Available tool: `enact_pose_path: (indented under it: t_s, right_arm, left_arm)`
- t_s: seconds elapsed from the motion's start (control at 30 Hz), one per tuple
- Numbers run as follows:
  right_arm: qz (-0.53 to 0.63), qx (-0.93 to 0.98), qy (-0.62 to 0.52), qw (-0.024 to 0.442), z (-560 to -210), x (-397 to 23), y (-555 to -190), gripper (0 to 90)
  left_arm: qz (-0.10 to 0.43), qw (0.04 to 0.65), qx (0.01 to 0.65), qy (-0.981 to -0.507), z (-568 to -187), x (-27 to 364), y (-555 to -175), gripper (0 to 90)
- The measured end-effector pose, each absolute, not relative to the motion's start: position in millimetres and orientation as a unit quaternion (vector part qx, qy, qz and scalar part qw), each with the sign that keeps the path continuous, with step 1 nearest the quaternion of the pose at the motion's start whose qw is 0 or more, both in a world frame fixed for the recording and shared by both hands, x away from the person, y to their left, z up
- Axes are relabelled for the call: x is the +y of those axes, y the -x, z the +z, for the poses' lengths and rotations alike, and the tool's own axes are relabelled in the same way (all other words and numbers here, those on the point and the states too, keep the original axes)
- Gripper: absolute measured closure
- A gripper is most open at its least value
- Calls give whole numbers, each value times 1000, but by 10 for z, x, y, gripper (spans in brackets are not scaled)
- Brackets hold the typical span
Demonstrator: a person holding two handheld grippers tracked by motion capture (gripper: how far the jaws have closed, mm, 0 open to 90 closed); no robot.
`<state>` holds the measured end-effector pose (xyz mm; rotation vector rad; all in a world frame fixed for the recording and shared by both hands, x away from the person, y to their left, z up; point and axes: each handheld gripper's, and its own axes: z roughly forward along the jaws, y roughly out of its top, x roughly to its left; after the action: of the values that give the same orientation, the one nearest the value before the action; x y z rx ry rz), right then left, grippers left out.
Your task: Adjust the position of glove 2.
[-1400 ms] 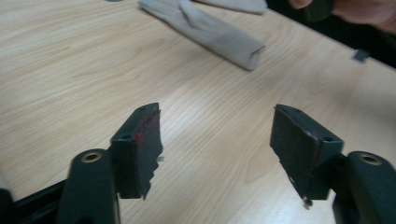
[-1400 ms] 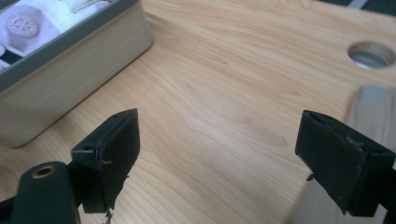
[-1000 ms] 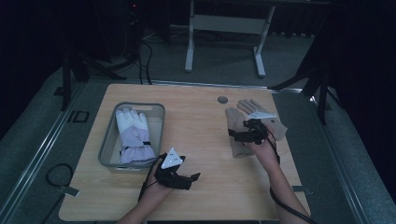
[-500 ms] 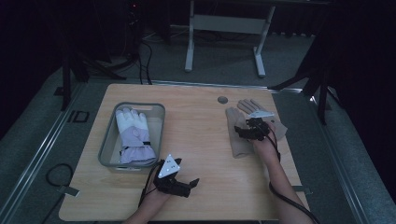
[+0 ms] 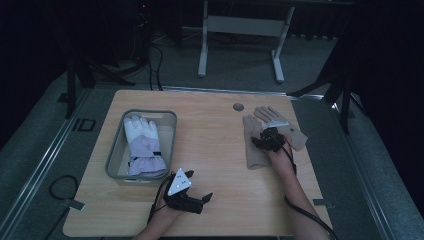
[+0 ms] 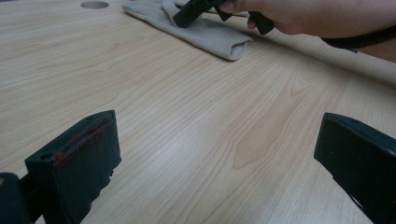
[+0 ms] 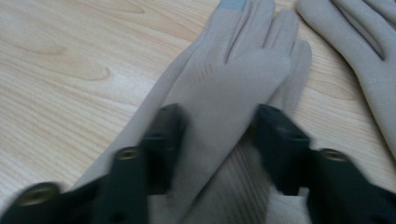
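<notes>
Two beige gloves lie flat at the table's right. My right gripper is down on the left beige glove. In the right gripper view its jaws are partly closed and pinch a ridge of that glove's palm between them; the jaws look blurred. The second beige glove lies just beside it, untouched. My left gripper hovers low near the front edge, open, with bare wood between its jaws. The left gripper view shows the glove and the right gripper far off.
A grey basket stands at the table's left and holds a white and lavender glove. A round cable hole sits near the far edge. Bare wood lies between basket and beige gloves.
My left gripper has drifted slightly toward the front edge. My right gripper has stayed on the beige glove with little movement.
</notes>
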<state>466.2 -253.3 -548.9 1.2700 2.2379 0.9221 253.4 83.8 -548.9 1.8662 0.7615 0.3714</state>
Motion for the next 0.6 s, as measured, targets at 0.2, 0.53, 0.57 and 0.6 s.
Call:
enact_pose_path:
  t_s: [0.2, 0.53, 0.57, 0.6]
  right_arm:
    - [326, 792, -472, 206, -5471, -2475, -4611, 766]
    - [384, 750, -507, 183, -5085, -2193, -4330, 781]
    - [391, 746, -508, 179, -5030, -2150, -4290, 781]
    - [396, 743, -509, 177, -4976, -2105, -4247, 781]
  left_arm:
    - [157, 517, 319, -779, -5498, 833, -2519, 5]
    - [170, 514, 323, -776, -5494, 833, -2516, 5]
    - [172, 514, 323, -775, -5495, 835, -2515, 5]
    - [172, 514, 325, -775, -5495, 836, -2516, 5]
